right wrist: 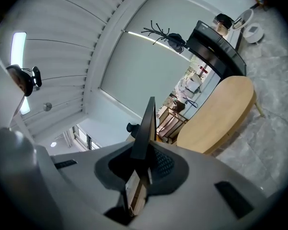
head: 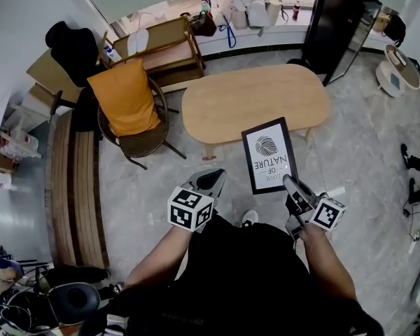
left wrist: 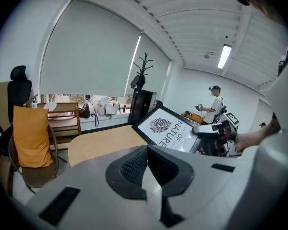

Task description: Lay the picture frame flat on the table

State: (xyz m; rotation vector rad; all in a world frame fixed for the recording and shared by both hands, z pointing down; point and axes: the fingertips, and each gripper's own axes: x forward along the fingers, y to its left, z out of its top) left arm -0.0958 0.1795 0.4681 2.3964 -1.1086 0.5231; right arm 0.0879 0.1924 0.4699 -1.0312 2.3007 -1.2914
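A black picture frame (head: 269, 155) with a white print of a leaf and the word NATURE hangs in the air over the near edge of the oval wooden table (head: 255, 101). My right gripper (head: 291, 183) is shut on the frame's lower right corner. In the right gripper view the frame (right wrist: 147, 128) shows edge-on between the jaws. My left gripper (head: 208, 182) is shut with nothing in it, held left of the frame and apart from it. The left gripper view shows the frame (left wrist: 170, 131) tilted, with the right gripper (left wrist: 215, 134) holding it.
A round chair with an orange cushion (head: 126, 98) stands left of the table. A wooden shelf cart (head: 161, 47) is behind it, a tall black cabinet (head: 337, 23) at the back right. A wooden bench (head: 73, 187) runs along the left. A person (left wrist: 212, 104) stands far off.
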